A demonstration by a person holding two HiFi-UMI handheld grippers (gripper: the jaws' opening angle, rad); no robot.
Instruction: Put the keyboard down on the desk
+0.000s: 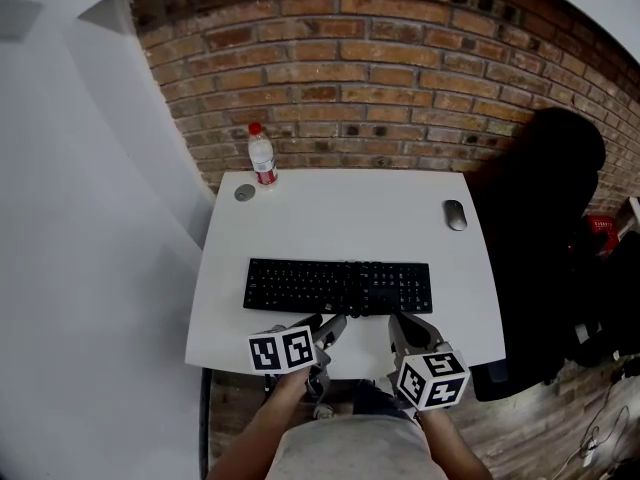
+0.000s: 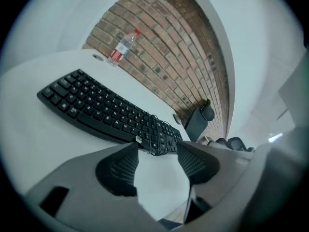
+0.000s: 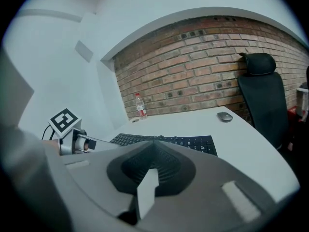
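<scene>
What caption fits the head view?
Keyboard on white desk, left gripper and right gripper just short of it.

The black keyboard [image 1: 338, 286] lies flat on the white desk [image 1: 350, 208], just ahead of the left gripper [image 1: 333, 328] and right gripper [image 1: 410, 330].

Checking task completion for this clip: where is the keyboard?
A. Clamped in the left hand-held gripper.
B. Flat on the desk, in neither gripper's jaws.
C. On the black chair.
B: the keyboard lies flat on the desk, and the left hand-held gripper stands open with only bare desk between its jaws.
</scene>
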